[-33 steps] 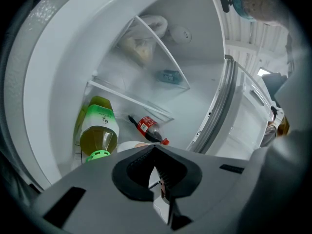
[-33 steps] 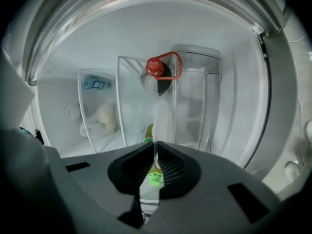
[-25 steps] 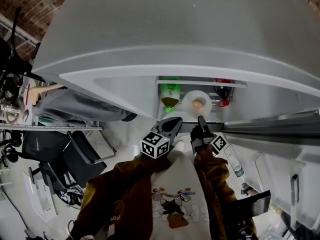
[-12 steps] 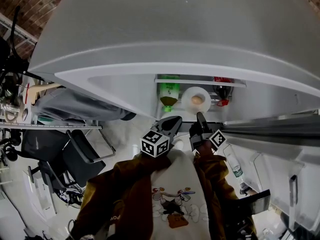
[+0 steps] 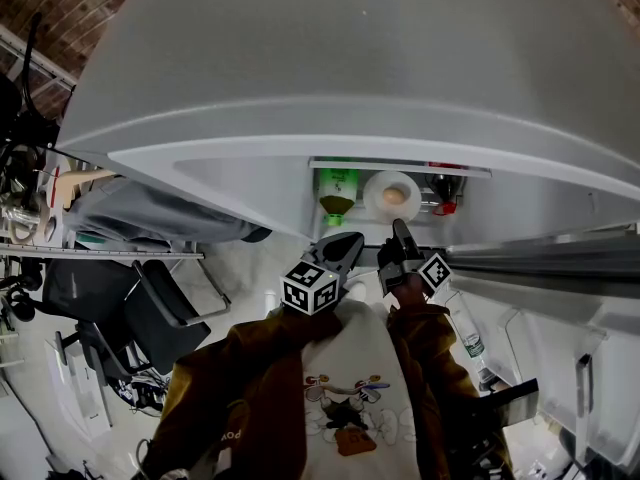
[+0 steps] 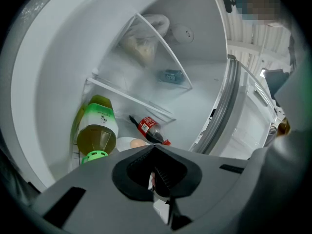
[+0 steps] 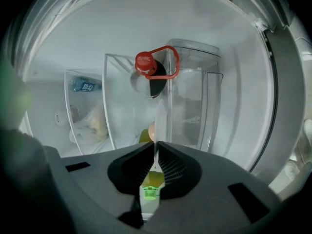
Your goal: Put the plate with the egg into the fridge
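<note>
The white plate (image 5: 391, 196) with the brown egg (image 5: 395, 196) on it is inside the open fridge, level with the shelf that carries the bottles. My right gripper (image 5: 400, 231) is shut on the plate's near rim. In the right gripper view that rim (image 7: 158, 121) runs edge-on between the jaws, with the egg (image 7: 151, 130) just beyond it. My left gripper (image 5: 351, 241) hovers left of the plate, shut and holding nothing. From the left gripper view, the egg (image 6: 139, 143) and a sliver of plate (image 6: 126, 142) show just over the jaws.
A green-capped tea bottle (image 5: 337, 190) lies left of the plate and a red-capped cola bottle (image 5: 446, 190) lies right of it. The fridge door (image 5: 540, 253) stands open at the right, with a water bottle (image 5: 468, 328) in its rack. Clear drawers (image 7: 122, 101) sit deeper inside.
The plate with the egg has moved a little deeper into the fridge, carried by my right gripper. The left gripper has barely shifted.
</note>
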